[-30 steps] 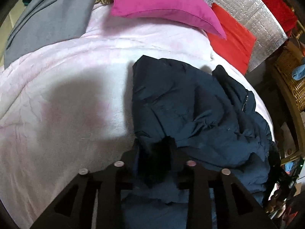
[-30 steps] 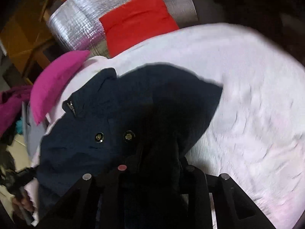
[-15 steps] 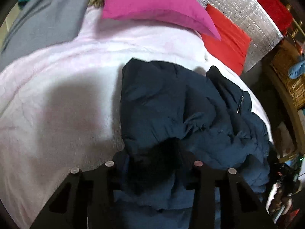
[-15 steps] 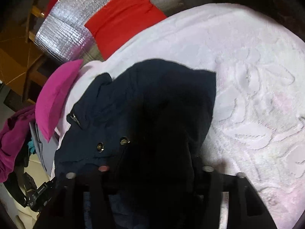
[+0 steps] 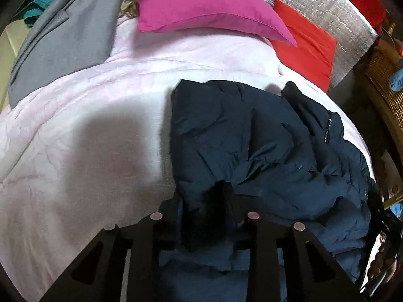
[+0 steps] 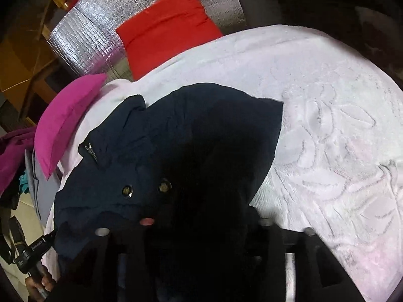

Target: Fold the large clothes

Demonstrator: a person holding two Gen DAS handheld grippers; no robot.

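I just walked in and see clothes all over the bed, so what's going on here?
A person with a gripper in each hand is folding a dark navy jacket on a pale pink blanket. The left gripper and right gripper each pinch a bunch of its fabric. The jacket is rumpled, not yet neatly folded. A magenta pillow lies beyond.

Jacket (image 5: 252,138), pillows (image 5: 201,2) on bed (image 5: 88,138)
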